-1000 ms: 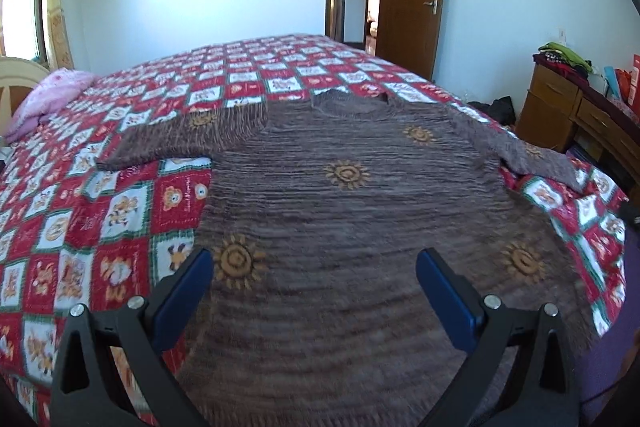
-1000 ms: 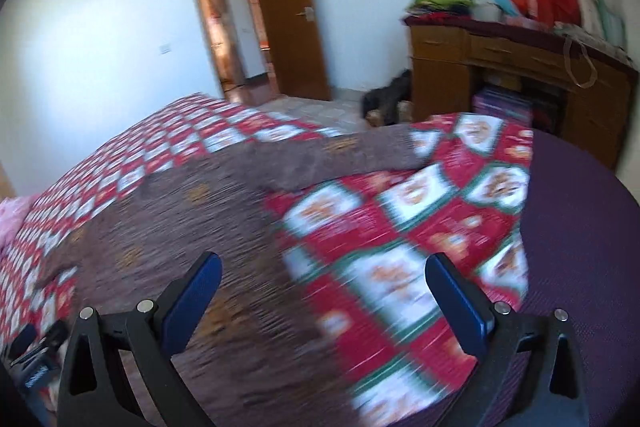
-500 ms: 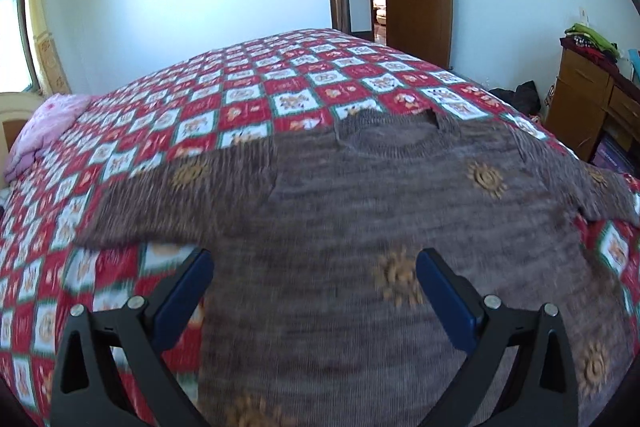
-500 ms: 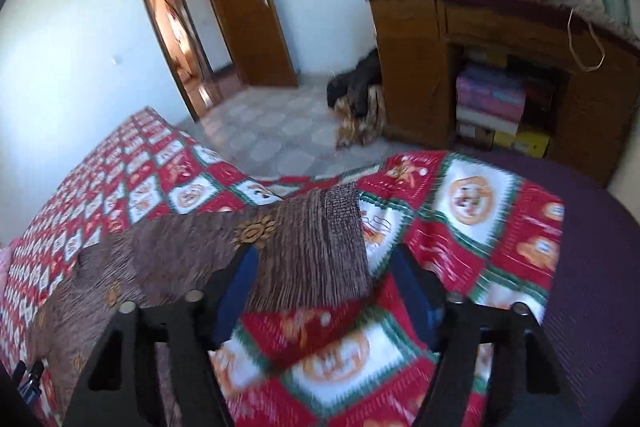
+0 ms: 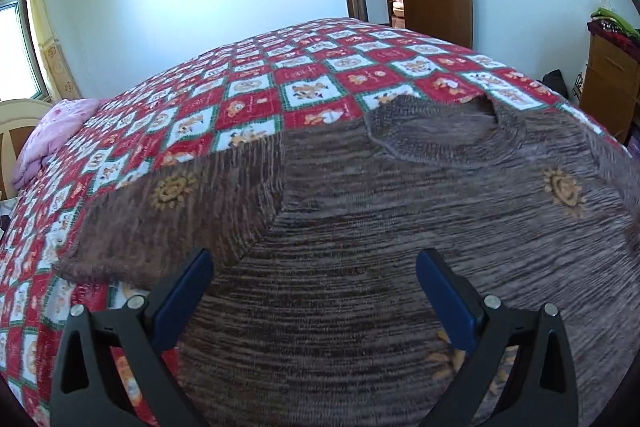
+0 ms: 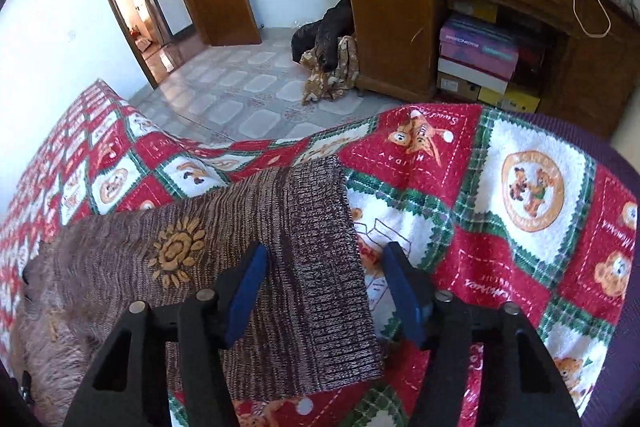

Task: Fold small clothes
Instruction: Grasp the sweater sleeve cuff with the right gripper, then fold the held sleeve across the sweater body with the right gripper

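A brown striped knit sweater (image 5: 400, 219) with orange sun motifs lies flat on the bed, neck away from me. Its left sleeve (image 5: 168, 219) stretches out to the left. My left gripper (image 5: 314, 291) is open and empty, low over the sweater's body near that sleeve's armpit. In the right wrist view the right sleeve's ribbed cuff (image 6: 320, 259) lies on the quilt. My right gripper (image 6: 322, 291) is open, its blue fingers standing either side of the cuff's outer edge.
The bed has a red, white and green patchwork quilt (image 5: 280, 75). A pink pillow (image 5: 52, 135) lies at the far left. A wooden desk (image 6: 460, 11) with boxes and piled clothes stands right of the bed; clothes lie on the tiled floor (image 6: 328, 59).
The left gripper has moved forward and left along the sweater toward the left sleeve. The right gripper has swung to the right sleeve, narrowed its opening and come down around the cuff.
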A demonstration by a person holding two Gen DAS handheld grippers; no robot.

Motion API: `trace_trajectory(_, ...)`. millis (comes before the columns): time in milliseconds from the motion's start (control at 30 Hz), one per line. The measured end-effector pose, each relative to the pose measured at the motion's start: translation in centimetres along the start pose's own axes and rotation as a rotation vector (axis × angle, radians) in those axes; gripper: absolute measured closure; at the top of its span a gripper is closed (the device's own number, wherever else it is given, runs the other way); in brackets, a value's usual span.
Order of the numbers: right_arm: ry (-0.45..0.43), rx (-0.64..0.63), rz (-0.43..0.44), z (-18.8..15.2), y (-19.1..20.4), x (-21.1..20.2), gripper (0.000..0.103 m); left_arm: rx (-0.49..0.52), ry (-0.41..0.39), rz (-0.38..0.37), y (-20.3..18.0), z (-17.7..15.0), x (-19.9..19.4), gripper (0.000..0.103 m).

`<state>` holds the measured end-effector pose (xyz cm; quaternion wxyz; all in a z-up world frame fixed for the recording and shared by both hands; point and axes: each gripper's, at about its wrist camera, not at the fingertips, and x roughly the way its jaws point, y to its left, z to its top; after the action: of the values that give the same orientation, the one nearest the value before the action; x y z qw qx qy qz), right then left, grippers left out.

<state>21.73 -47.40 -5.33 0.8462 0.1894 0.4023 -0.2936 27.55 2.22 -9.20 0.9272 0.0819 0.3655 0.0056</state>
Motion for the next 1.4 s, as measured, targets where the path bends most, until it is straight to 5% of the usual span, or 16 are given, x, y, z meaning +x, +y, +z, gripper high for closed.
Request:
trace_trajectory(133,-0.001,-0.042,-0.010,0.4,0.2,0.1,0.080,-0.024,0.063,-0.037,0.2,0.0,1.2,0.000)
trace_trajectory(300,0.019,-0.077,0.012,0.8,0.9,-0.2,0.094,-0.070,0.117,-0.077,0.7,-0.4,2.1,0.000)
trace_trajectory(600,-0.039,-0.128,0.118,1.4,5.3,-5.6,0.096,-0.100,0.113,-0.109,1.0,-0.6,2.3,0.000)
trace_trajectory(900,-0.035,-0.268,0.367,-1.9,19.4,-10.5,0.096,-0.152,0.078,-0.133,2.1,-0.9,2.0,0.000)
trace_trajectory(1200,0.130,-0.354,0.574,-9.4,34.9,-5.9,0.096,-0.195,0.054,-0.166,2.8,-1.1,2.0,0.000)
trace_trajectory(1400,0.242,-0.362,0.688,-12.9,39.2,-2.6,0.095,-0.197,0.052,-0.170,2.8,-1.1,2.1,0.000)
